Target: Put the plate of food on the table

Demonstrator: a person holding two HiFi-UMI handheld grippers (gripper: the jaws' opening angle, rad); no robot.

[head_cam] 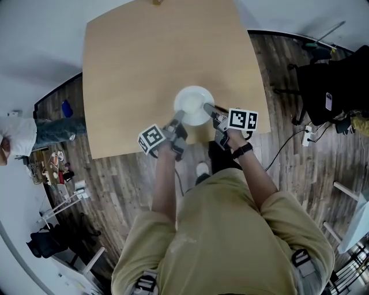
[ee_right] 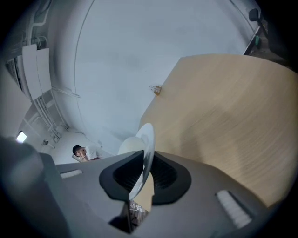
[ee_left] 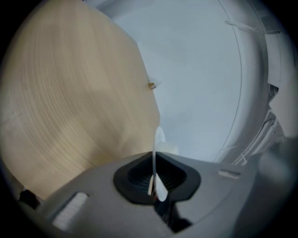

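Open tabletop (head_cam: 144, 57) all around the plate (head_cam: 193, 103)

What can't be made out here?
What is on the plate: washed out in head view, hidden behind its rim in both gripper views.
The small brown thing at the far edge of the table: cut off by head view's top edge, too small in gripper views.

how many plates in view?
1: white plate at the near edge of the table; left gripper shut on one rim side, right gripper opening with the other side between its jaws.
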